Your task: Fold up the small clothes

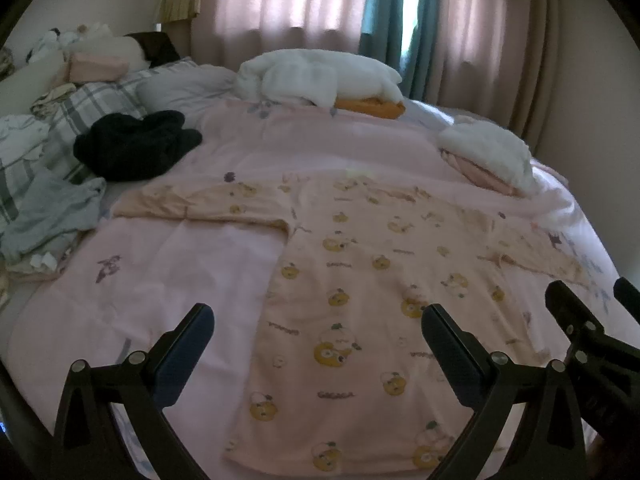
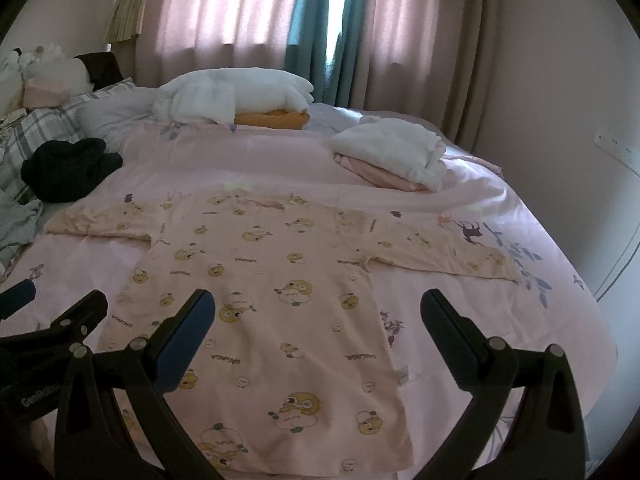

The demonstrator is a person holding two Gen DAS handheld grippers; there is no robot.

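My left tool (image 1: pixel 318 330) and right tool (image 2: pixel 318 316) hover spread and empty. The printed shirt (image 2: pixel 264 300) lies flat near the bed's (image 2: pixel 500 360) front edge, unfolded; folded piles (image 2: pixel 390 152) wait at the far edge.

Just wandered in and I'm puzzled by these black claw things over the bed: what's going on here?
A person is holding two hand-held grippers and is about to fold a small pink shirt printed with cartoon animals. The shirt lies flat on the pink bedsheet, sleeves spread out to both sides. The left gripper and right gripper hover over its lower part, both open and holding nothing. No fold has been made yet. Farther back sit two stacks of folded laundry and a black garment.
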